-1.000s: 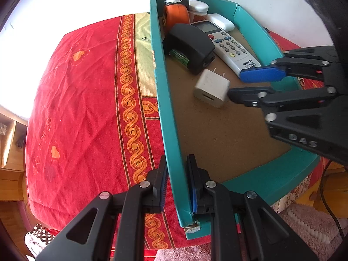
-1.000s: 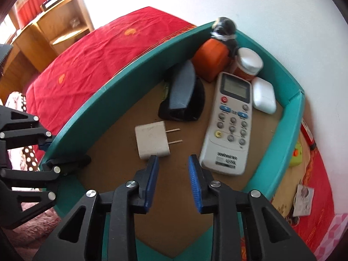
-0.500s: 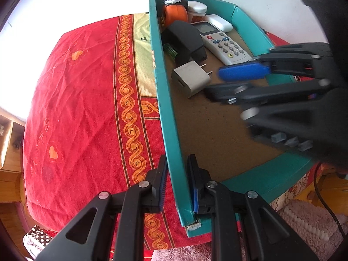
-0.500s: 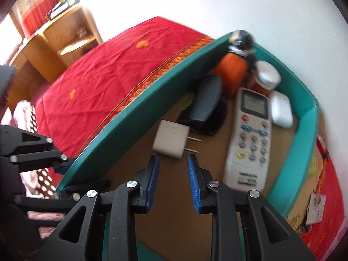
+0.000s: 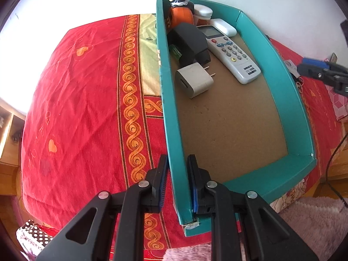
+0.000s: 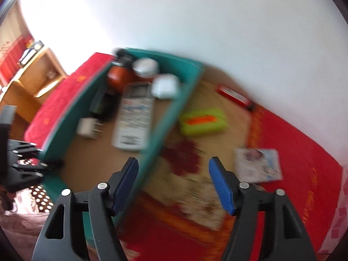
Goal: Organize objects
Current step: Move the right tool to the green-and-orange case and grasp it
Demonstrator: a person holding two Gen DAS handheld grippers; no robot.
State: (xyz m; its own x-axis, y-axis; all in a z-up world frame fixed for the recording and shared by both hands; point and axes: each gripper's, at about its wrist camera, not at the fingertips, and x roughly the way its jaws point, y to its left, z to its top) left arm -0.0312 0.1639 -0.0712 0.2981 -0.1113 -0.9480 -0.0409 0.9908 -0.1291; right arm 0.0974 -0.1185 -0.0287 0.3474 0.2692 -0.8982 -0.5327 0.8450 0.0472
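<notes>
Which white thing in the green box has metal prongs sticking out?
The white plug adapter. The remote has buttons, and the small white case is smooth.

Teal box (image 5: pixel 171 113), brown floor inside. Bedspread (image 5: pixel 82 108) red, orange scroll border, scattered hearts, left of frame. White charger (image 5: pixel 194 80), grey-white remote (image 5: pixel 232 52), black adapter (image 5: pixel 189 41). Lime-green case (image 6: pixel 203 120), orange stripe, frame centre. Jaws blue-padded.

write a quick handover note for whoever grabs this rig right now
Left gripper: straddles the teal box wall, seemingly clamped.
Right gripper: open, empty, outside the box over the red cloth.
In the box: charger plug, remote, black adapter, white case, jar, toy.
Left outside: green case, red item, card.
</notes>
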